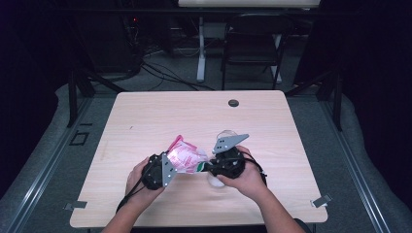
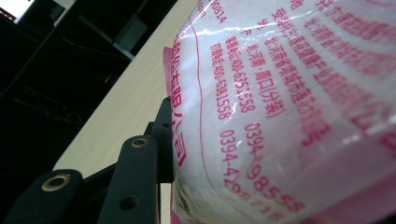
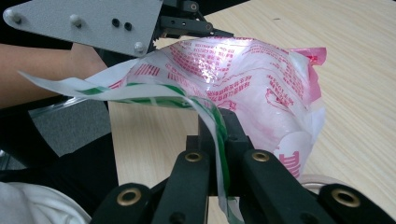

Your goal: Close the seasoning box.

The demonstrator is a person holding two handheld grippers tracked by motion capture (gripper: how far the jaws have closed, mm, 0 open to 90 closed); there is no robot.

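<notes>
Held above the table [image 1: 145, 121] between both tongs, the pink-printed bag [image 1: 186, 156] is gripped at its body by the left tongs [image 1: 167, 167] while the right tongs [image 1: 210, 166] are clenched on its green-striped edge [image 3: 205, 112], which probably next needs pulling apart to open it.
</notes>
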